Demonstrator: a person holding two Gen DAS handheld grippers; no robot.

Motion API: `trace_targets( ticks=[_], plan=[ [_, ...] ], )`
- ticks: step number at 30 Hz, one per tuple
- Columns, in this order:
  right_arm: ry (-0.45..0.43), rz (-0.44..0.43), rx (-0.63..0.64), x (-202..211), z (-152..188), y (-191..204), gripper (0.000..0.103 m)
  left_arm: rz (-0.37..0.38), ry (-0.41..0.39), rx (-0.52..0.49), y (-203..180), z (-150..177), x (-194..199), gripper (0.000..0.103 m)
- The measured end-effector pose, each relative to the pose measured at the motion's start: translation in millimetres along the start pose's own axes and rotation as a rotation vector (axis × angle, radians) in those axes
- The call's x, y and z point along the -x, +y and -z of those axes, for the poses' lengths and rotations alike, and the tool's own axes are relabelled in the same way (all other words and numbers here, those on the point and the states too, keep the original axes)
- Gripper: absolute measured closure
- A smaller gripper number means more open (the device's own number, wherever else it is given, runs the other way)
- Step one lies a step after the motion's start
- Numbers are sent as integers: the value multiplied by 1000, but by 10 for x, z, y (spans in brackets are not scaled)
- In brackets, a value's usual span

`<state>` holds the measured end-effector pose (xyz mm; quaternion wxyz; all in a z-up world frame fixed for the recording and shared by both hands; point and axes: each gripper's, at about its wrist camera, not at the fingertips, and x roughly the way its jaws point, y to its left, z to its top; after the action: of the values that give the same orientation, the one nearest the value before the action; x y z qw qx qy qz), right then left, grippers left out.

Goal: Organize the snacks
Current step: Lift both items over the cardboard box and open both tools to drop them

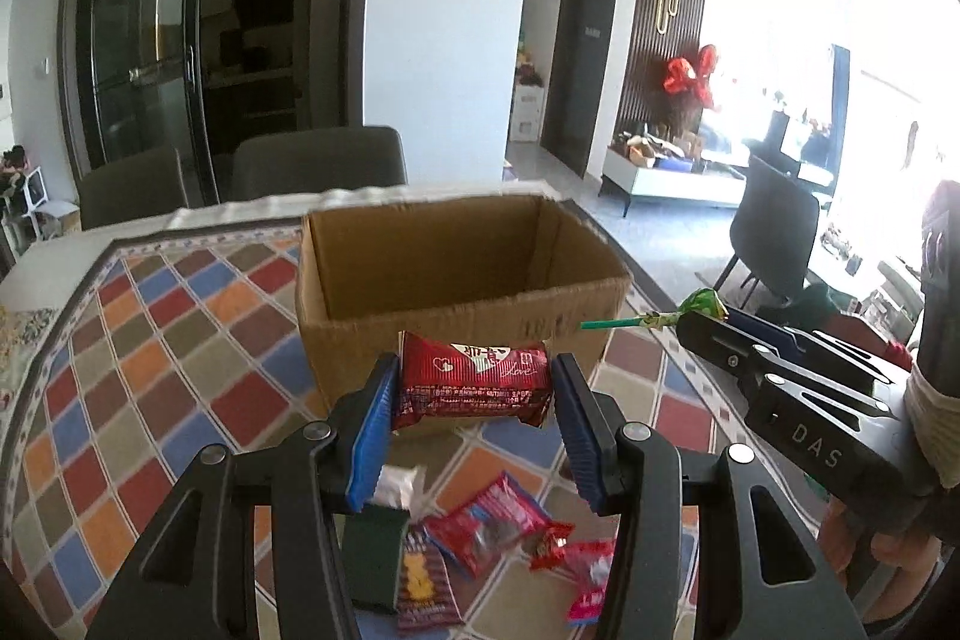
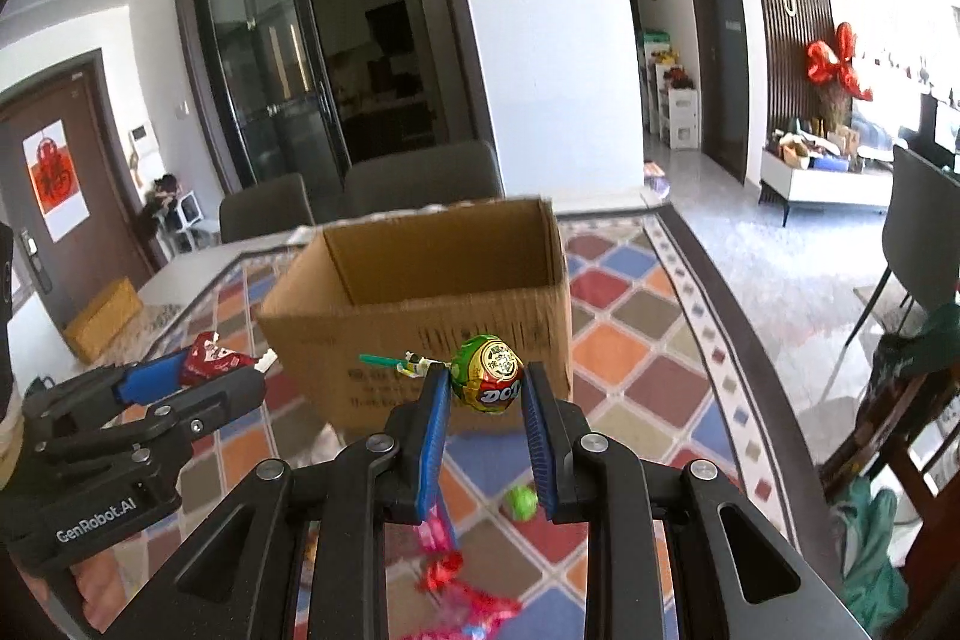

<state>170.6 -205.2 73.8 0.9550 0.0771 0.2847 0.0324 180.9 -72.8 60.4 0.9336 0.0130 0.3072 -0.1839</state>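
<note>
While both grippers hang above the worktop (image 1: 180,340) — each loaded.
Left gripper (image 1: 474,388) fingers clamp red snack packet (image 1: 474,379); right gripper (image 2: 486,388) fingers nearly closed on lollipop (image 2: 486,376) — cardboard box (image 1: 456,268) just beyond.

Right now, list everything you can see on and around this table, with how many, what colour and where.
cardboard box: one, brown, open and upright on the tablecloth, beyond both grippers
tablecloth: one, multicoloured diamond pattern, covering the table
red snack bar: one, red wrapper, held off the table in front of the box
lollipop: one, green and red wrapper, green stick, held in front of the box
loose snack packets: several, mostly red and pink, on the cloth below the grippers
green ball candy: one, on the cloth
chairs: two, grey, behind the table
left gripper: black, blue pads, gripping the bar
right gripper: black, blue pads, gripping the lollipop
</note>
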Motion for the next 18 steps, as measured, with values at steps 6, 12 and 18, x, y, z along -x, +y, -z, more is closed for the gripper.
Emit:
trace_targets(
  ticks=[6, 12, 18],
  plan=[
    [-30, -10, -3, -80, -230, 25, 77, -21, -30, 0, 89, -237, -46, 53],
    [-54, -2, 12, -189, -455, 68, 77, -39, -33, 2, 196, -460, -183, 53],
    [-40, 11, 35, -414, -645, 82, 77, -57, -14, -5, 308, -614, -388, 53]
  ],
)
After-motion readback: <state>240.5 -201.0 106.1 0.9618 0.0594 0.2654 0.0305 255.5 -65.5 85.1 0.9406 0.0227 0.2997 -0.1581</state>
